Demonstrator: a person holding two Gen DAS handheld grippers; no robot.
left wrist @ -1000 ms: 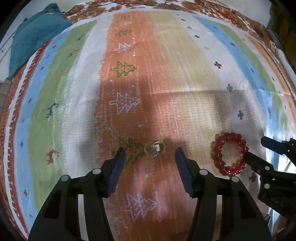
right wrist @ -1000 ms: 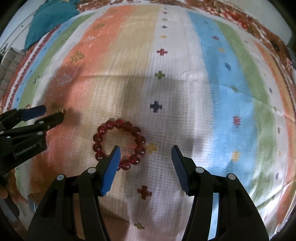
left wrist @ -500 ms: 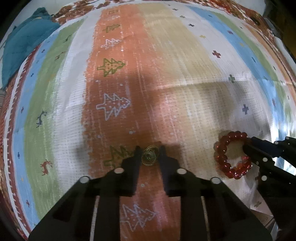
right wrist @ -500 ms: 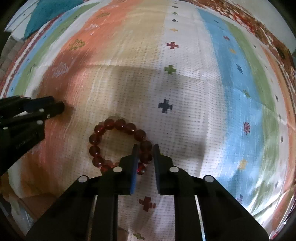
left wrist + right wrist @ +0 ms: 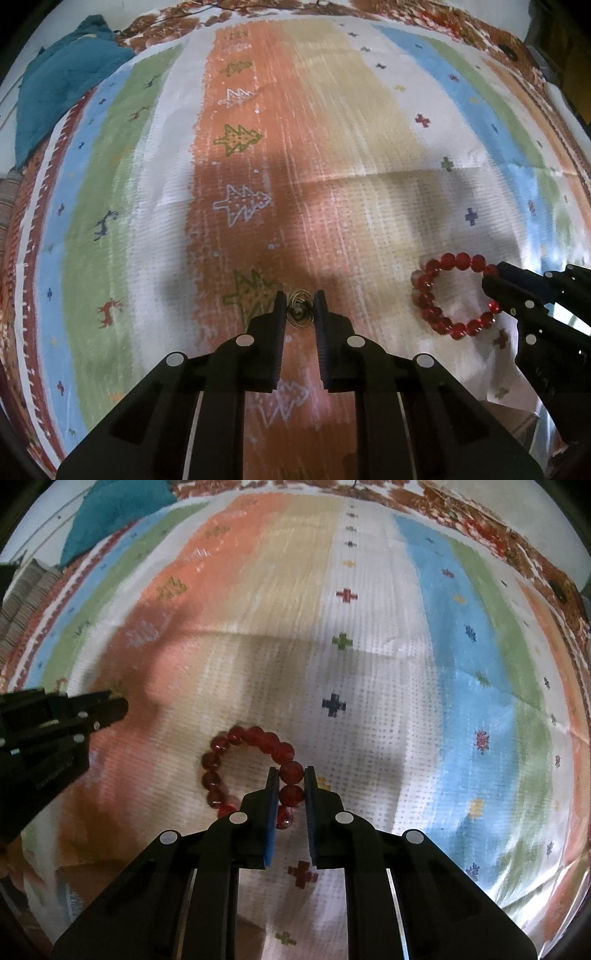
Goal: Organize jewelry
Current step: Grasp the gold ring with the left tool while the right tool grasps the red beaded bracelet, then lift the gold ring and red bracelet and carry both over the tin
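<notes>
A small cluster of thin gold rings (image 5: pixel 301 313) lies on the orange stripe of the striped cloth (image 5: pixel 332 147), and my left gripper (image 5: pixel 300 308) is shut on it. A bracelet of round red beads (image 5: pixel 255 771) rests on the white stripe; my right gripper (image 5: pixel 291 786) is shut on its right side, with beads pinched between the blue pads. In the left wrist view the red bracelet (image 5: pixel 448 295) shows at the right with the right gripper (image 5: pixel 496 291) closed on its edge. The left gripper (image 5: pixel 118 707) appears at the left in the right wrist view.
The striped cloth (image 5: pixel 443 627) with tree and cross patterns covers the whole surface. A teal fabric bundle (image 5: pixel 62 85) lies at the far left corner. The cloth's near edge hangs over brown ground (image 5: pixel 517 417) at the lower right.
Both grippers went from open to shut: the left closed on the gold rings, the right on the red bracelet's beads. Both views have since pulled back slightly from the cloth.
</notes>
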